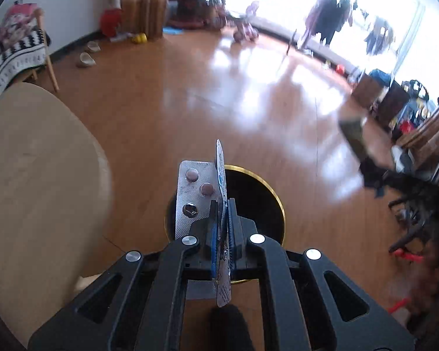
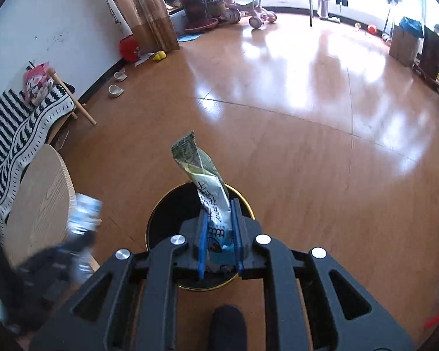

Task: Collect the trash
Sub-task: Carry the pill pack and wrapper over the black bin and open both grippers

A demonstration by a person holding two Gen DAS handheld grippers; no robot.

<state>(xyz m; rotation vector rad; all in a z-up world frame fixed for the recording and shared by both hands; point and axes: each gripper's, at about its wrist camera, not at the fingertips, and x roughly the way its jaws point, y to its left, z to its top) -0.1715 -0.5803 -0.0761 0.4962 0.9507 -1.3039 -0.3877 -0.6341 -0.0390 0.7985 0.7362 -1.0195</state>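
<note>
In the left wrist view my left gripper (image 1: 223, 204) is shut on a silver pill blister pack (image 1: 194, 193), folded and standing edge-up between the blue pads. It hangs over a black round bin with a gold rim (image 1: 273, 193) on the wooden floor. In the right wrist view my right gripper (image 2: 218, 204) is shut on a green and silver snack wrapper (image 2: 202, 172) that sticks up above the same bin (image 2: 149, 222). The other gripper shows blurred in each view: the right one with its wrapper (image 1: 352, 134), the left one with its pack (image 2: 85, 213).
A round light-wood table (image 2: 38, 204) stands just left of the bin. Behind it is a chair with a striped blanket (image 2: 20, 122). Two small bowls (image 2: 115, 90) lie by the wall. Potted plants (image 2: 194, 3) and a pink tricycle (image 2: 257, 14) stand at the far end.
</note>
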